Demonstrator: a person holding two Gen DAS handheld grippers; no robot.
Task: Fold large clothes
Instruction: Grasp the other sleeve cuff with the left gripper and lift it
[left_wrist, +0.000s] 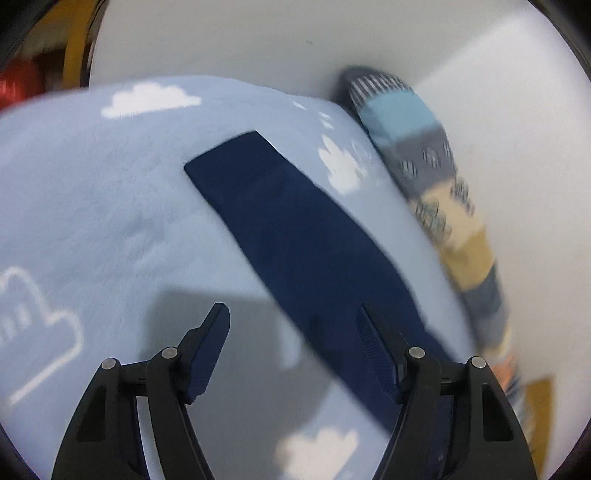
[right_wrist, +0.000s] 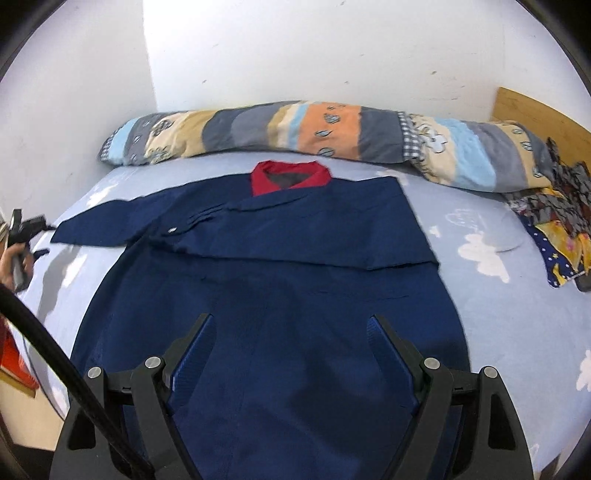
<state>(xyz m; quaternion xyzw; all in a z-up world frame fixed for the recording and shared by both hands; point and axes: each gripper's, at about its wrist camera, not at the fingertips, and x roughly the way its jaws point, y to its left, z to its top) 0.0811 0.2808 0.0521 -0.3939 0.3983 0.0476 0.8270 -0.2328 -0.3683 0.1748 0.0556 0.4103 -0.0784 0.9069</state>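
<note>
Bed sheet (right_wrist: 498, 332) under navy robe (right_wrist: 280, 295); both grippers (left_wrist: 291, 317) (right_wrist: 291, 328) gaping, empty

Left gripper (left_wrist: 291, 317) tilted down, fingers apart, empty; right gripper (right_wrist: 291, 328) likewise.

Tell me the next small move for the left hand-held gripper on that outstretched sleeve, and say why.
Probably lower the left hand-held gripper onto the navy sleeve and close on it near its end. Its jaws stand open with nothing pinched, above the sleeve. In the right wrist view the other sleeve already lies folded across the navy garment, while this one still lies stretched out flat on the blue cloud sheet.
</note>
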